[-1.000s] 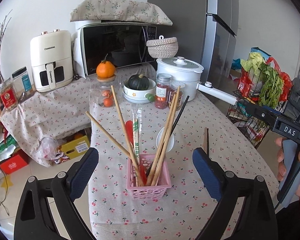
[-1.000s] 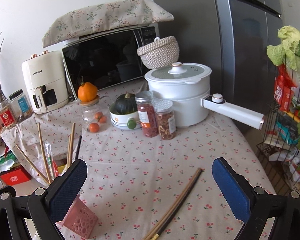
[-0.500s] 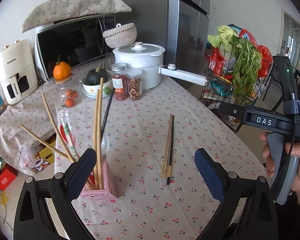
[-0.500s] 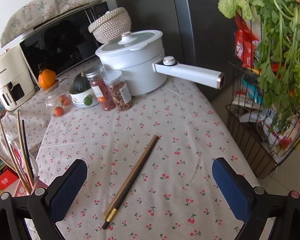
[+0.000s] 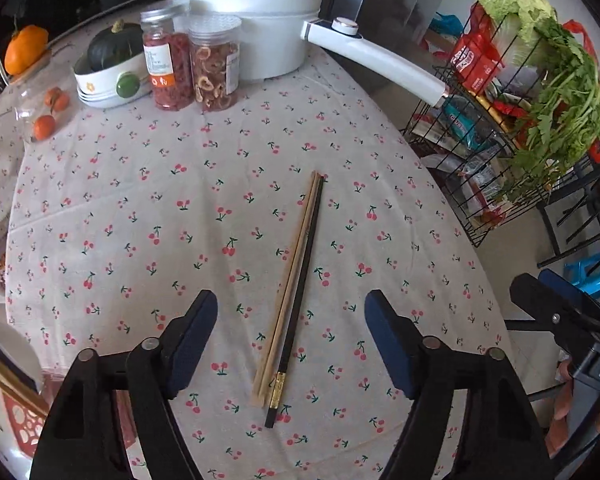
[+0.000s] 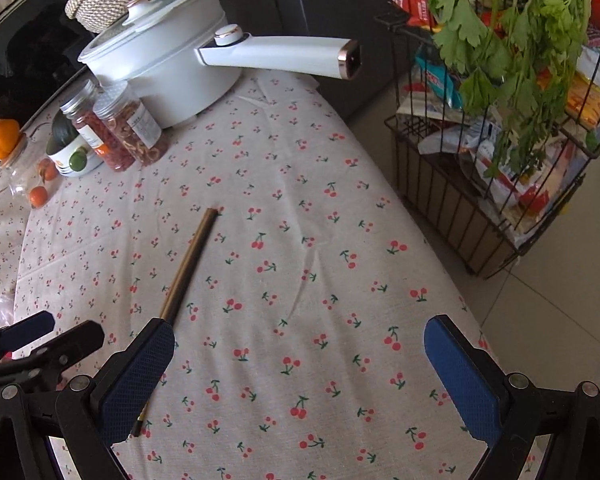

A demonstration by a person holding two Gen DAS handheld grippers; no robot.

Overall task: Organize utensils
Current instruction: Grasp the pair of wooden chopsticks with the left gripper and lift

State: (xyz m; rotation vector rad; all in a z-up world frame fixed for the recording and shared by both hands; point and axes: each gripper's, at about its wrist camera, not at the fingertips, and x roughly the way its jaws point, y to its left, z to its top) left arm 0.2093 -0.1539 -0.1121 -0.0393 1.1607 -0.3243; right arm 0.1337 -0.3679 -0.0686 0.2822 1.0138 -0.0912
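Chopsticks (image 5: pixel 296 292) (two pale, one black) are lying side by side on the cherry-print table (image 5: pixel 140 208). The left claw (image 5: pixel 290 340) is hovering astride them, its jaws narrowing but not touching; the right claw (image 6: pixel 300 376) is gaping wide, empty.

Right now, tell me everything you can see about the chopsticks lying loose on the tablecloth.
The chopsticks lie flat on the cherry-print tablecloth, bunched side by side and touching along their length. Two look like pale wood or bamboo; one is black with a gold band near its thicker near end. Their tips point toward the white pot. Nothing grips them: the left tongs hang open, one finger on either side of them, having just been closing.
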